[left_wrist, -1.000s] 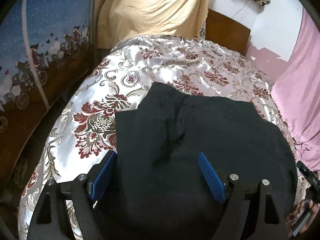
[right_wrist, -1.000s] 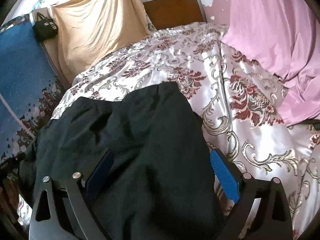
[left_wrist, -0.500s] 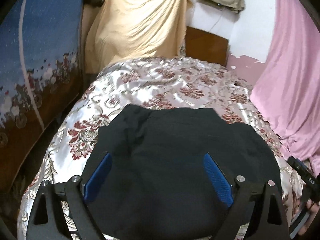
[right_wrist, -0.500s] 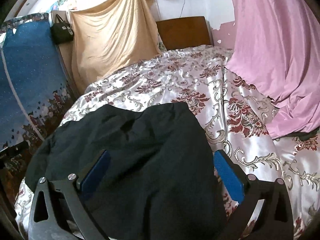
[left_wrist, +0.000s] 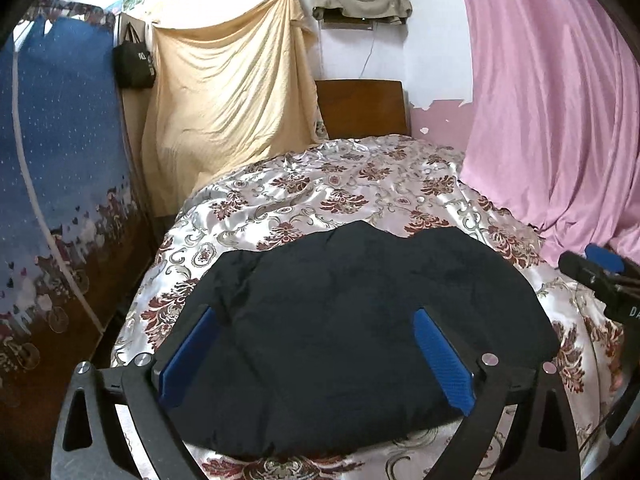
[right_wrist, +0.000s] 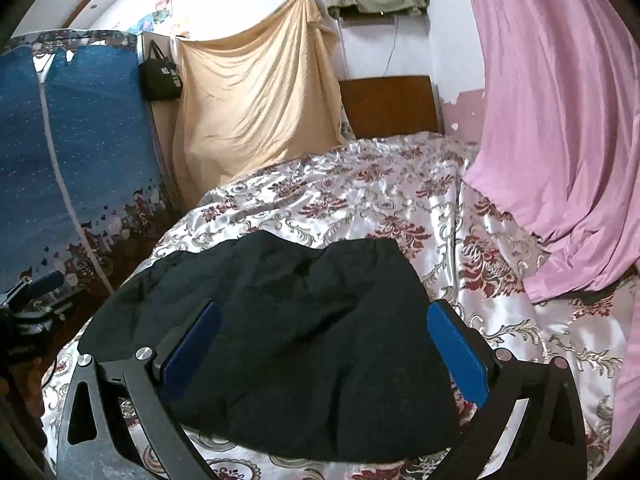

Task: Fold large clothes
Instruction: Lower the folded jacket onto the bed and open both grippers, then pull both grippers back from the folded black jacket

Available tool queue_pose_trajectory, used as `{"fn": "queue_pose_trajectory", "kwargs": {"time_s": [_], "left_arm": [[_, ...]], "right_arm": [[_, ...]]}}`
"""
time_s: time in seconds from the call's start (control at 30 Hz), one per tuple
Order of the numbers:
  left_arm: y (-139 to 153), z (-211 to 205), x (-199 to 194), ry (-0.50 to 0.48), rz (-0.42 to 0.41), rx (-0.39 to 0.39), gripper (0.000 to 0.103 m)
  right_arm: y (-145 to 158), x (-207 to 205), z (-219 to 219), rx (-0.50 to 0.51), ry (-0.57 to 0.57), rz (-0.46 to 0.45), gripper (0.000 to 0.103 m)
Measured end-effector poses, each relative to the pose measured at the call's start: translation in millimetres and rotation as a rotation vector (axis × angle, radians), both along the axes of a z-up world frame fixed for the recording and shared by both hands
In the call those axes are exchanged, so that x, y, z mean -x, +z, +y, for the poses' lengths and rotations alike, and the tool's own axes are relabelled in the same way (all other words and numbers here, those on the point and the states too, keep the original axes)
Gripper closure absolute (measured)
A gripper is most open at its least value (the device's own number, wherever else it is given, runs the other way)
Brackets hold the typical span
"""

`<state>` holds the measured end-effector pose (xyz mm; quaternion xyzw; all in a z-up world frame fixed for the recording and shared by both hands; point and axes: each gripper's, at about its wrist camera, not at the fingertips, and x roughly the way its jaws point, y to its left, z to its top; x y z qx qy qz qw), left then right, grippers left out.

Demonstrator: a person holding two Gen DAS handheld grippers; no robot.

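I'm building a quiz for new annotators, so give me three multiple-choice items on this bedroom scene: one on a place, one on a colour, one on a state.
1. Where does the black garment lie?
A. on the floral bedspread
B. on the floor
C. on a hanger

2. What colour are the gripper pads?
A. red
B. blue
C. green

3. How are the left gripper and right gripper set?
A. both shut on the garment
B. one open, one shut
C. both open, holding nothing

Answers:
1 A, the garment rests folded on the floral bedspread.
2 B, both views show blue pads.
3 C, in each view the fingers stand wide apart above the garment, gripping no cloth.
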<state>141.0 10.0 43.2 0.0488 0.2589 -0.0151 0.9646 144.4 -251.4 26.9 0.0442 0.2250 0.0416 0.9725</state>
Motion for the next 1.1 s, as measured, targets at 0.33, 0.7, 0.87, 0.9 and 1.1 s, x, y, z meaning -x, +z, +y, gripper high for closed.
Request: {"fn": "queue_pose_trajectory", "kwargs": {"time_s": [0.33,0.7,0.87,0.9,1.1], "left_arm": [[2.8,12.2,34.6,0.031,-0.032,0.086,0.004],[3.5,25.5,71.7,0.074,-0.075,0.102,0.003],[1.2,33.6,85.4,0.089,-0.086,0.117,0.003],[0.5,34.8,88.7,0.091,-0.088,0.118,0.003],[-3.6,37.6,108.3,0.095,-0.110,0.108,0.002]], "right_arm": [[13.1,52.0,17.5,0.028,-0.004,-0.079,0.001],[10.8,95.0,37.1,0.020,-0.007,-0.138,0.001],[8.6,112.1,47.1,0.024,0.004,-0.167,0.001],[8.0,115.2,48.9,0.025,0.006,-0.174,0.001],[4.8,130.1,59.9,0.022,0.028,-0.189,0.001]]}}
